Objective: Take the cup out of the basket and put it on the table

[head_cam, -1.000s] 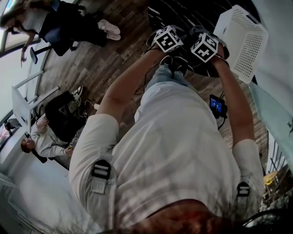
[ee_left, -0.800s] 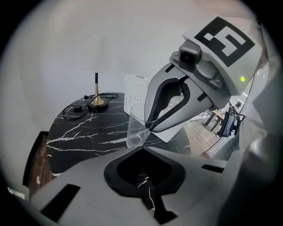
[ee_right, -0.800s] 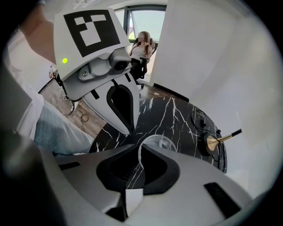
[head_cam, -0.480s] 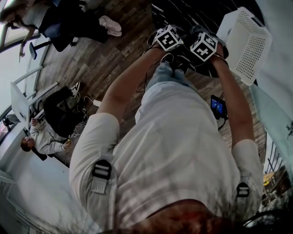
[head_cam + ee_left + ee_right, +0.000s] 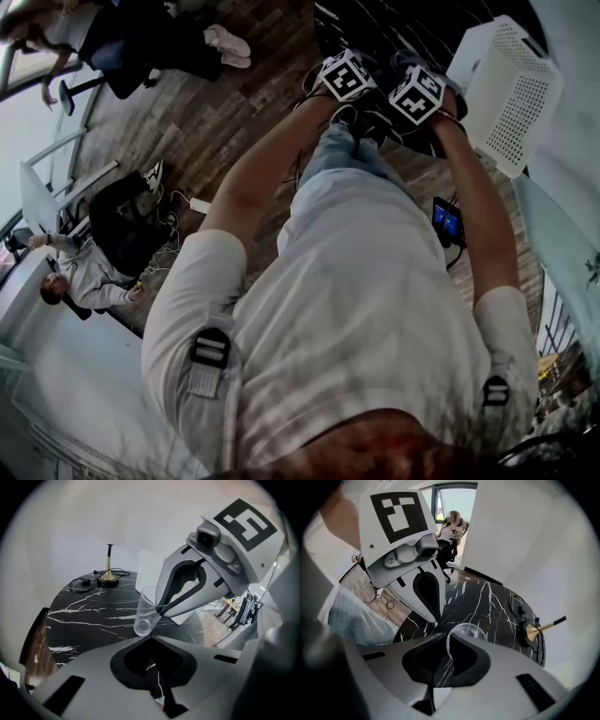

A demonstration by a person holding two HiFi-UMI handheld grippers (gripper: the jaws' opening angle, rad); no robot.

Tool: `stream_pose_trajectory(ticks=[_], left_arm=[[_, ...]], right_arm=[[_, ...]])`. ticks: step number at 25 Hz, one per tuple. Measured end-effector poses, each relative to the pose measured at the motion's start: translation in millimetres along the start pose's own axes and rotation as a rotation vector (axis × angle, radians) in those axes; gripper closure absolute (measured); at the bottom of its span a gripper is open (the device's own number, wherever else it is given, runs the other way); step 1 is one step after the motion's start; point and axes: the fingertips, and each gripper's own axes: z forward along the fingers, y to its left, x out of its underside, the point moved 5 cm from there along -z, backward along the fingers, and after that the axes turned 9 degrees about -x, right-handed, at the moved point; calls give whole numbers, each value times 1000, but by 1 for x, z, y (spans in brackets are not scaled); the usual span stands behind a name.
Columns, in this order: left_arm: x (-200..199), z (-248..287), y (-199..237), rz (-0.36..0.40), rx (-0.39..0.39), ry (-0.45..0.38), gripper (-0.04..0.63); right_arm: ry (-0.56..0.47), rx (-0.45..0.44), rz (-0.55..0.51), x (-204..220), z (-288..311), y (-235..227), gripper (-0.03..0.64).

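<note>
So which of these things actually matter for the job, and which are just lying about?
Job: clear plastic cup, pinched in the right gripper; white perforated basket; black marbled table.
Lying about: brass-based lamp; black cable beside it.

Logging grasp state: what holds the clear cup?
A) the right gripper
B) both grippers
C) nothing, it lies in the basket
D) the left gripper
A: the right gripper has its fingers pinched on the rim of the clear cup, while the left gripper is shut and empty.
</note>
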Motion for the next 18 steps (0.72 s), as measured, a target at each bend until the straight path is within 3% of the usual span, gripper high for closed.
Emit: stream_pose_trajectory(ticks=[18], left_arm=[[11, 6, -2, -41, 25, 21, 589]], right_arm=[[1, -9, -10, -1, 14, 3, 592]])
